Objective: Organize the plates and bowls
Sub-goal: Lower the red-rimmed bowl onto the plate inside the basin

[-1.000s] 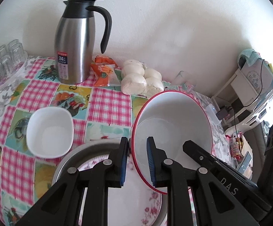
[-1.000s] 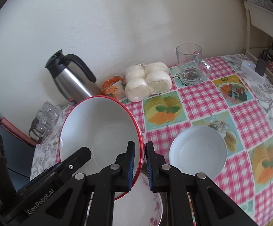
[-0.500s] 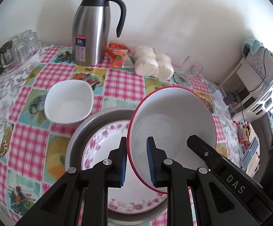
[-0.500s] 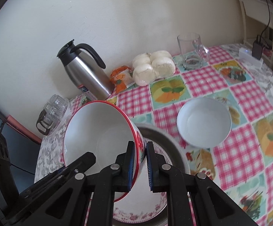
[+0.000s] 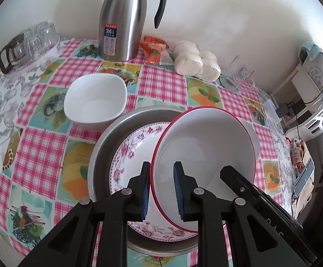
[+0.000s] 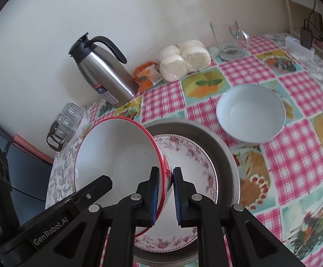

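A large white bowl with a red rim (image 5: 203, 146) (image 6: 117, 155) is held by both grippers above a floral plate (image 5: 130, 155) (image 6: 190, 160) that lies in a metal pan (image 5: 101, 153) (image 6: 226, 153). My left gripper (image 5: 161, 191) is shut on the bowl's left rim. My right gripper (image 6: 164, 194) is shut on its right rim. The bowl tilts toward the camera. A square white bowl (image 5: 94, 100) sits left of the pan. A round white bowl (image 6: 250, 113) sits right of it.
A steel thermos (image 5: 123, 20) (image 6: 103, 71), an orange packet (image 5: 154, 51), wrapped buns (image 5: 197, 62) (image 6: 183, 57) and a glass mug (image 6: 228, 37) stand along the wall. Glass cups (image 5: 27, 44) sit at the back left. Shelves (image 5: 313, 93) stand beyond the table's right edge.
Both grippers have carried the red-rimmed bowl back and down over the pan. The floral plate and pan now show more fully under it.
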Demonstrator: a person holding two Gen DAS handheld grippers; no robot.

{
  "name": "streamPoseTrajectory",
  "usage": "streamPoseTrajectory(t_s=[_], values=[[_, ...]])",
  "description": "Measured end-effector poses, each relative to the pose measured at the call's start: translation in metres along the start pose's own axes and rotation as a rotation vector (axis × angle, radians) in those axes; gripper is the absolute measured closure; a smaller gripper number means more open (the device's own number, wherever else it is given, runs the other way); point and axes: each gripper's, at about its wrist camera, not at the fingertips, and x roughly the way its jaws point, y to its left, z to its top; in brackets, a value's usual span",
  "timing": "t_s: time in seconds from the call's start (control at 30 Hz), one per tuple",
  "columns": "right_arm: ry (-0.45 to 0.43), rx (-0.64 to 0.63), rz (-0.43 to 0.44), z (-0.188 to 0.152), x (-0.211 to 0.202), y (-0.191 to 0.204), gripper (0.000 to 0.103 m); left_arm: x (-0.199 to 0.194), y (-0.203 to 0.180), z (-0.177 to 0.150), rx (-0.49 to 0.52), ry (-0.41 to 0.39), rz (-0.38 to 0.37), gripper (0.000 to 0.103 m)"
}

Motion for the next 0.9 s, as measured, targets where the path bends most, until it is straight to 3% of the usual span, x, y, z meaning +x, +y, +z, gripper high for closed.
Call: streamPoseTrajectory(t_s=[0.9], values=[[0.073,0.042,-0.011,-0.007,0.025,-0.006,0.089,0.026,0.01,-0.001,-0.025,0.067,0.035,0.082]])
